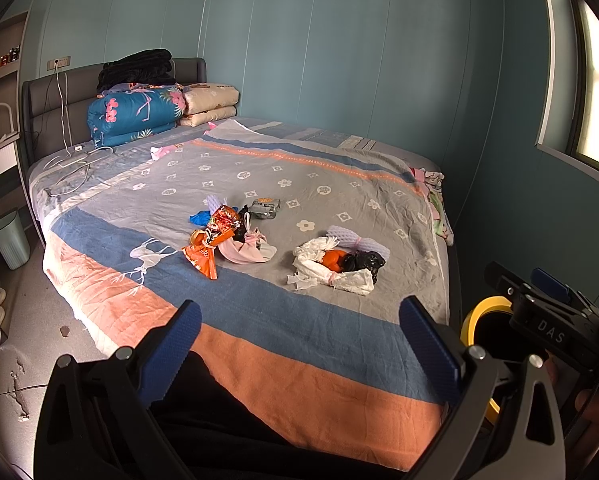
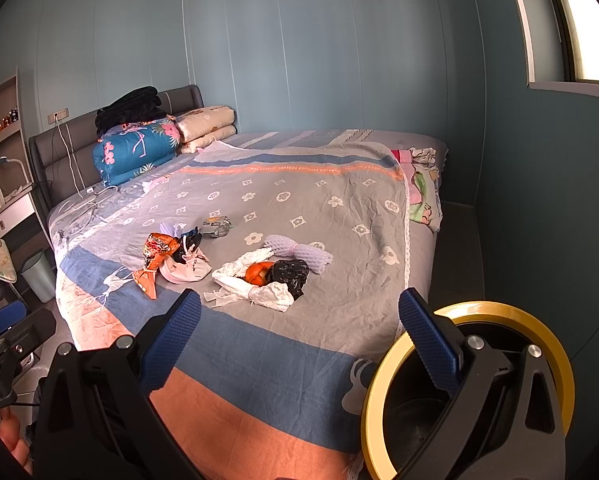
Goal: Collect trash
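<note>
While both tongs gape empty, left gripper (image 1: 299,340), right gripper (image 2: 299,334), "DAS" lettering, trash (image 1: 333,260) on bedspread (image 1: 259,320).

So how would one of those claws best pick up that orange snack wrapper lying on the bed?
Probably at the cinched waist of the orange snack wrapper, where a band pinches it thin. Both ends flare wide and crinkly, so the narrow middle suits the fingers best. Come down from above on the foot-of-bed side, since the pink bag crowds its other side. The left claw is open and on that side.
</note>
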### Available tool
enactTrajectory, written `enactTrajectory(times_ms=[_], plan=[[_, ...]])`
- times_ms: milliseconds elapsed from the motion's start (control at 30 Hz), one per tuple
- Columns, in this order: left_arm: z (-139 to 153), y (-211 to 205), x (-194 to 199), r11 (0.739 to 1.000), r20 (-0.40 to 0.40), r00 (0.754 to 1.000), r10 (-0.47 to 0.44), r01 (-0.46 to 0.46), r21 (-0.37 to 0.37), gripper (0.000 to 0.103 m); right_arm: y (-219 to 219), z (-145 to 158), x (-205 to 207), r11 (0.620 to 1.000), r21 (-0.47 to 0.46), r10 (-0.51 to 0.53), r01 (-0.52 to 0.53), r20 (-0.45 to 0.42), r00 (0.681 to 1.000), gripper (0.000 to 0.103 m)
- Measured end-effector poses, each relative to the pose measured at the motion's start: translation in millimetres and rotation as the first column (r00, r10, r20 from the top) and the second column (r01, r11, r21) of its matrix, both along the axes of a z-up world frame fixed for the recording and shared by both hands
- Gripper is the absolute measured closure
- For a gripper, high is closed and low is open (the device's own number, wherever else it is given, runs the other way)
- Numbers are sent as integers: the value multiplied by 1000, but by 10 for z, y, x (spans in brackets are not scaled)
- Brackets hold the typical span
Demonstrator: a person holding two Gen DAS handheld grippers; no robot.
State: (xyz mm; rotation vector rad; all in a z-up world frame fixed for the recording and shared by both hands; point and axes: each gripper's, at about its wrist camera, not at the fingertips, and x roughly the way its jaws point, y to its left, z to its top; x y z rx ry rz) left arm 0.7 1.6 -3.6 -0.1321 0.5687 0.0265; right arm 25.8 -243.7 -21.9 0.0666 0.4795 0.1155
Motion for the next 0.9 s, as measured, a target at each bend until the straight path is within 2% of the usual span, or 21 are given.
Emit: enactTrajectory(times_ms=[900], plan=[[2, 6, 8, 1000, -1, 1000, 0, 0, 0, 7, -10, -16, 7, 1000, 1, 0, 0, -2, 1000, 8]])
